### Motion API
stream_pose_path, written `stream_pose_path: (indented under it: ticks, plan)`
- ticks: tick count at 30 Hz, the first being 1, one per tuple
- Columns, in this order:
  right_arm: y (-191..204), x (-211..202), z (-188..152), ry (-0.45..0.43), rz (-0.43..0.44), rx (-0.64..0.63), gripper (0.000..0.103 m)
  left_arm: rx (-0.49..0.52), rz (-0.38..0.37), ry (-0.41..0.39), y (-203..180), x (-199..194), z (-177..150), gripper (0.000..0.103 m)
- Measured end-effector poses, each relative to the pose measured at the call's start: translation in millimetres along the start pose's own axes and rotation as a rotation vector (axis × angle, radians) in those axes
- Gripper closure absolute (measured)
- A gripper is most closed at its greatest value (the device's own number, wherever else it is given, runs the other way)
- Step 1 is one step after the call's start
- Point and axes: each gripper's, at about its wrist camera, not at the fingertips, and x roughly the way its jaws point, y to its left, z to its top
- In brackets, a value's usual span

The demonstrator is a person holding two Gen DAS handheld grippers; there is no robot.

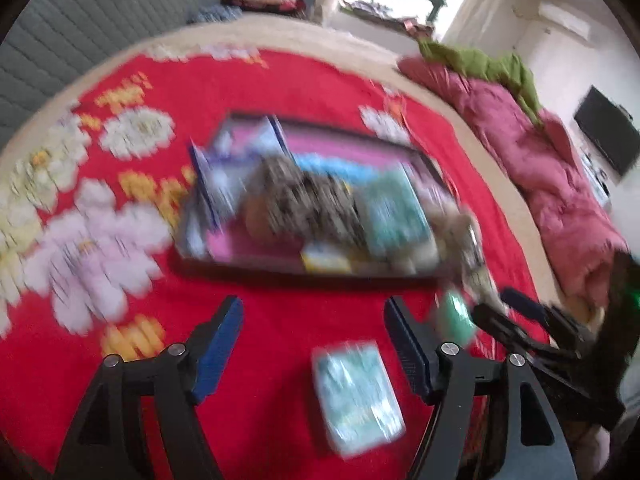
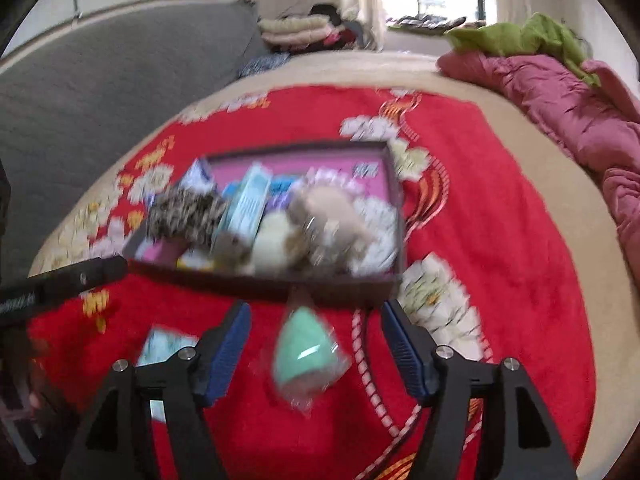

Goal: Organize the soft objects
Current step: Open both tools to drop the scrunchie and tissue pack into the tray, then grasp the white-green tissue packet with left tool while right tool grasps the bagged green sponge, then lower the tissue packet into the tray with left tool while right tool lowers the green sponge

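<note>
Your left tool [image 1: 314, 344] stands wide open with nothing between its blue pads [image 1: 218, 350], and the pale blue packet [image 1: 356, 394] lies on the red floral blanket [image 1: 280, 80] in the lower middle of the left wrist view, just inside the right-hand pad and nearer the camera than the fingertips. Its long axis runs roughly along the line the tool points, tilted a little, so I judge you would pull back slightly and close across its short side. Your right tool [image 2: 316, 340] is likewise spread wide and grips nothing; the mint green wrapped piece [image 2: 306, 354] sits between its pads without touching either, its narrow end toward the box [image 2: 360, 284] just beyond. The box, already crowded with soft things, lies in the middle of both views, directly ahead. Both pictures are blurred, so finer detail is uncertain.
</note>
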Motion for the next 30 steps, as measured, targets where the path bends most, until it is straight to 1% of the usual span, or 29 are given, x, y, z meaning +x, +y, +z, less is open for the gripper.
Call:
stream_pose_path:
  ticks: [3,6,9,10,11,13,15,17,18,20,22,24,26,30]
  plan:
    - [8.3,9.5,-9.8,0.032,0.006,-0.034,0.036,-0.003,-0.044,0.08,-10.1,14.8,-22.2,0.029]
    - [14.8,19.4,-17.3,0.061,0.003,-0.06,0.036,0.022,-0.019,0.135,-19.2,29.9,-39.7,0.029]
    - [16.1,28.5,-23.4,0.073,-0.006,-0.078,0.036,0.049,0.015,0.154,-26.0,40.9,-48.4,0.029]
    - [16.3,31.9,-24.9,0.08,-0.006,-0.084,0.039,0.061,0.03,0.149,-28.7,44.9,-50.6,0.029]
    - [16.4,34.0,-25.5,0.079,-0.003,-0.085,0.046,0.067,0.039,0.146,-30.5,47.5,-51.2,0.029]
    - [15.8,38.1,-26.2,0.079,0.009,-0.086,0.053,0.088,0.055,0.14,-35.2,52.4,-52.1,0.029]
    - [15.6,39.5,-26.2,0.073,0.005,-0.092,0.056,0.098,0.065,0.142,-38.6,55.5,-52.5,0.029]
    - [15.6,38.7,-26.7,0.066,0.01,-0.101,0.059,0.119,0.075,0.142,-42.5,56.4,-53.8,0.043]
    - [15.6,37.6,-26.8,0.06,0.014,-0.103,0.059,0.125,0.074,0.144,-43.2,56.5,-53.9,0.044]
    - [17.7,34.1,-26.7,0.053,0.021,-0.116,0.06,0.117,0.045,0.144,-41.0,53.4,-51.4,0.049]
    - [19.7,29.0,-25.1,0.045,0.038,-0.114,0.06,0.116,0.028,0.138,-38.4,48.2,-48.1,0.049]
    - [21.3,19.9,-22.9,0.022,0.047,-0.108,0.06,0.11,0.011,0.11,-35.7,36.4,-40.4,0.049]
    - [21.7,9.8,-18.5,-0.006,0.053,-0.105,0.06,0.103,-0.001,0.061,-32.6,20.2,-29.6,0.049]
    - [20.4,-14.6,2.8,-0.083,0.072,-0.08,0.06,0.087,0.001,-0.036,-22.4,-7.7,-0.2,0.049]
